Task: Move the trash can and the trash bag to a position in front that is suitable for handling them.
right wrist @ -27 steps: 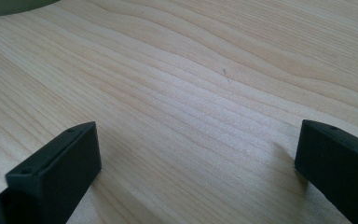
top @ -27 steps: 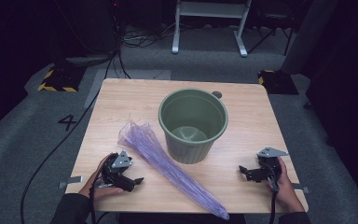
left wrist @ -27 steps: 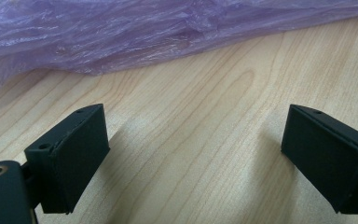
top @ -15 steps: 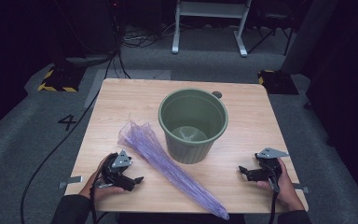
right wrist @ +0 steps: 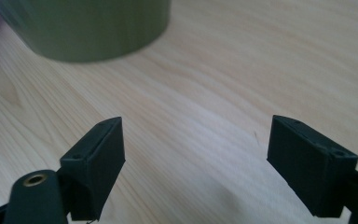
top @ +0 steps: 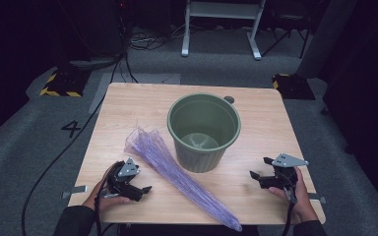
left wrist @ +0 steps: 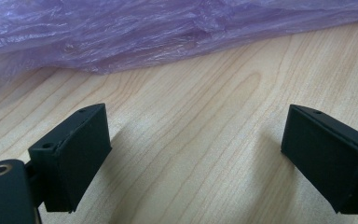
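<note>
The purple plastic bag lies flat and gathered into a long strip on the surface, just ahead of the left gripper's jaws; in the left gripper view its crinkled film runs across the whole far side, apart from both jaw tips with bare wood between. Its wider, open end lies ahead of those jaws and to their far side, beside the green bin, whose wall the strip passes close by; whether they touch cannot be told. The narrow end runs off toward the near edge of the surface.

The left gripper rests low on the wood with its jaws spread wide and empty. The right gripper is likewise wide and empty, and the bin's base stands ahead of its jaws and off to their left, well apart.

Against the pictures from a moment earlier, almost nothing has shifted: bag and bin lie as they did, the left gripper is in the same spot, and the right one has at most eased a touch. I judge the work, likely lining the bin with the bag, has not begun; both hands are poised, and the left is best placed for the first pinch.
</note>
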Demonstrator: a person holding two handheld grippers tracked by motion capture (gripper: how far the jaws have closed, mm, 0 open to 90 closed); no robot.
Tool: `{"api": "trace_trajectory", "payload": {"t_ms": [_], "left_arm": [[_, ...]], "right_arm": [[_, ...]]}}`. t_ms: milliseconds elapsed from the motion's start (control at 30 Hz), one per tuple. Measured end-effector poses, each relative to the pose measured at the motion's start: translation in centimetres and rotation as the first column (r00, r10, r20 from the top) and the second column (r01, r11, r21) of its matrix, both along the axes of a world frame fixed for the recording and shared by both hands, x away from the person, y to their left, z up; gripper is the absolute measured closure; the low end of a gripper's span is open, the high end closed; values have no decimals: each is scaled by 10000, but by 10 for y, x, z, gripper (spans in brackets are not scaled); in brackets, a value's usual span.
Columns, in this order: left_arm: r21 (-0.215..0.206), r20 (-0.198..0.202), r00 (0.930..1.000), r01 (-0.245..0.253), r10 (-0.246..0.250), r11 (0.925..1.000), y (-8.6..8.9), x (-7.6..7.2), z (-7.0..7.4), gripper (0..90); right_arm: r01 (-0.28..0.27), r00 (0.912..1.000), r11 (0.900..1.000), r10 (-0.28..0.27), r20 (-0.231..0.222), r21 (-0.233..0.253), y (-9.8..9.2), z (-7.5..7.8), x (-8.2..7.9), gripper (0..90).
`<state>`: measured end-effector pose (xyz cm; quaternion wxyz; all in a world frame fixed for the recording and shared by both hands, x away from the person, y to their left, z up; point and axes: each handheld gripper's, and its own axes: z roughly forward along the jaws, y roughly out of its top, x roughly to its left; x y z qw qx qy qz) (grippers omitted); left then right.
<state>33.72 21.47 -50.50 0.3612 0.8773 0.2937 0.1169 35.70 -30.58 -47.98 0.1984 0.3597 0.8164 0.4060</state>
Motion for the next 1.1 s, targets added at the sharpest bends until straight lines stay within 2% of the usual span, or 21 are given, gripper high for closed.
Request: {"api": "trace_trajectory", "payload": {"t_ms": [33, 233, 267, 333, 400, 433, 467, 533, 567, 700, 833, 933, 1100], "left_arm": [[1, 1, 10000, -1, 1, 10000, 0, 0, 0, 76], [-7, 6, 10000, -21, 21, 10000, 0, 0, 0, 77], [-9, 7, 10000, -26, 26, 10000, 0, 0, 0, 77], [-10, 6, 10000, -33, 33, 10000, 0, 0, 0, 77], [-10, 9, 10000, -42, 42, 10000, 0, 0, 0, 77], [-11, 7, 10000, -51, 51, 10000, 0, -1, 0, 78], [-12, 9, 10000, -56, 56, 10000, 0, -1, 0, 78], [-10, 12, 10000, -60, 60, 10000, 0, -1, 0, 79], [-10, 12, 10000, -60, 60, 10000, 0, -1, 0, 79], [-10, 11, 10000, -60, 60, 10000, 0, -1, 0, 79], [-12, 7, 10000, -59, 59, 10000, 0, -1, 0, 80], [-16, 5, 10000, -70, 70, 10000, 0, -1, 0, 79], [-23, -3, 10000, -80, 80, 10000, 0, -1, 0, 80]], "right_arm": [[-137, 9998, 9997, 134, 150, 216, 5, 8, -1, 196], [-558, 9962, 9982, 541, 680, 236, 21, 35, -6, 206], [-558, 9962, 9982, 541, 680, 236, 21, 35, -6, 206], [-787, 9921, 9953, 727, 1024, 563, 26, 52, -7, 214], [-988, 9880, 9928, 898, 1256, 676, 31, 64, -8, 218], [-1227, 9821, 9909, 1131, 1505, 561, 36, 76, -10, 215], [-1227, 9821, 9909, 1131, 1505, 561, 36, 76, -10, 215], [-1468, 9753, 9878, 1360, 1743, 509, 42, 95, -11, 213], [-1468, 9753, 9878, 1360, 1743, 509, 42, 95, -11, 213], [-1727, 9670, 9841, 1617, 1968, 403, 48, 113, -6, 212], [-1782, 9654, 9830, 1659, 2012, 447, 51, 118, -2, 213], [-1955, 9566, 9801, 1832, 2265, 331, 58, 127, 1, 215], [-2414, 9438, 9698, 2265, 2407, 343, 69, 137, 3, 218]]}}
